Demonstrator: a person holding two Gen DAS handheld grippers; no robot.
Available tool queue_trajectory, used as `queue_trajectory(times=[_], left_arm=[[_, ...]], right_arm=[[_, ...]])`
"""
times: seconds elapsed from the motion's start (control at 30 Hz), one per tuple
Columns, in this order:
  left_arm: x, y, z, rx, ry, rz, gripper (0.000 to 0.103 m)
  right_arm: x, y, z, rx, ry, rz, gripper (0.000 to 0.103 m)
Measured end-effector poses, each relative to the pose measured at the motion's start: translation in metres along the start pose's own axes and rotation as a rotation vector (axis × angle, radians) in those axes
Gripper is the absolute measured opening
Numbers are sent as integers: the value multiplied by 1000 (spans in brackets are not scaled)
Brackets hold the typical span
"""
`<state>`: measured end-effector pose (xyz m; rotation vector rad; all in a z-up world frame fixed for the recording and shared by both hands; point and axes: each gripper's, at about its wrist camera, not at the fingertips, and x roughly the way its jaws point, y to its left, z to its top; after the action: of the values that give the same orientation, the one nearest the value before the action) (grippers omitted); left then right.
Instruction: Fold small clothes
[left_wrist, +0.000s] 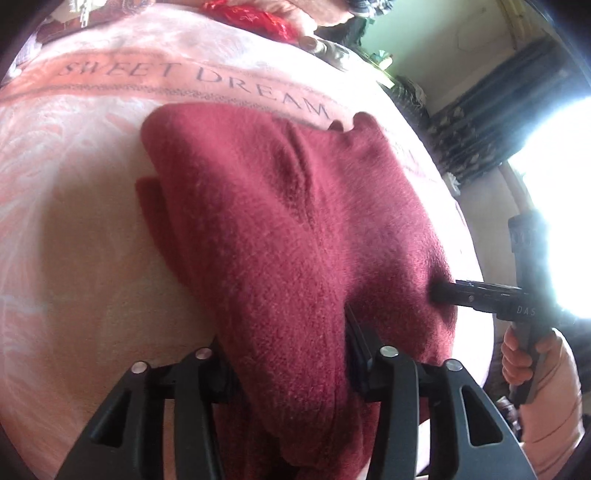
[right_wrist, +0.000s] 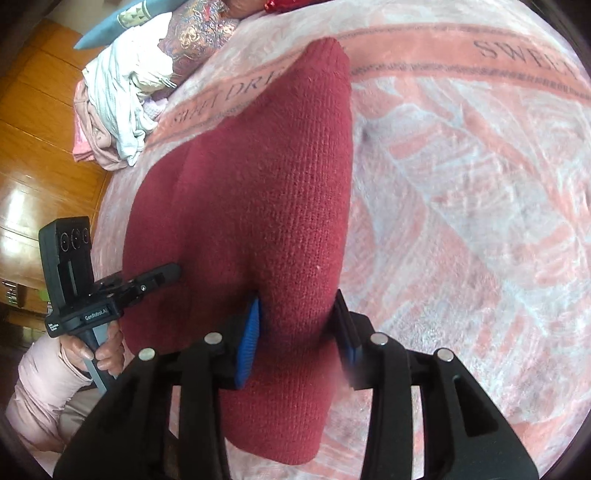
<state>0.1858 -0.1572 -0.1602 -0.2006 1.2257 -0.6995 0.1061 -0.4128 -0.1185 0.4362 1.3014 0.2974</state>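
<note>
While my left gripper (left_wrist: 284, 354) fills the bottom of its own view, I see its two fingers standing apart on either side of a thick fold of the dark red knit garment (left_wrist: 288, 229), which bulges up between them; the cloth covers the finger tips, so I cannot tell whether they truly pinch it. At the bottom of the right wrist view, my right gripper (right_wrist: 295, 328) is partly closed around another bunched ridge of the same garment (right_wrist: 258, 192), the blue pad (right_wrist: 248, 341) of one finger pressing into the knit on the left side and the other finger against it on the right. Seen from the left wrist view, the right gripper (left_wrist: 443, 291) enters from the right edge with its tip sunk into the cloth. Beyond both grips the garment lies spread over the pink blanket (left_wrist: 74, 221), reaching toward the upper middle of each frame, where a band lettered SWEET DREAM (left_wrist: 199, 79) crosses the blanket. Farther off, at upper left of the right wrist view, a heap of pale clothes (right_wrist: 118, 96) sits at the blanket's edge above the wooden floor (right_wrist: 33, 147).
</note>
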Motion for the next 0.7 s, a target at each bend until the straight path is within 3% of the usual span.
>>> queue_trajectory(times=[0.03, 0.1, 0.23, 0.37, 0.47, 0.7], left_arm=[[-1, 1, -2, 20, -5, 8, 52], [-4, -1, -2, 43, -8, 33, 57], [-24, -12, -9, 23, -44, 118, 62], [-63, -28, -46, 56, -126, 248, 62], [-76, -42, -65, 89, -161, 298, 63], [-48, -49, -76, 145, -108, 411, 63]], right_arm=[[0, -1, -2, -6, -4, 6, 50], [-5, -1, -6, -8, -1, -7, 55], [-27, 5, -23, -37, -13, -49, 54], [-34, 14, -49, -61, -9, -132, 53], [-34, 23, -63, -79, 4, -158, 48], [-11, 29, -73, -78, 55, -259, 44]])
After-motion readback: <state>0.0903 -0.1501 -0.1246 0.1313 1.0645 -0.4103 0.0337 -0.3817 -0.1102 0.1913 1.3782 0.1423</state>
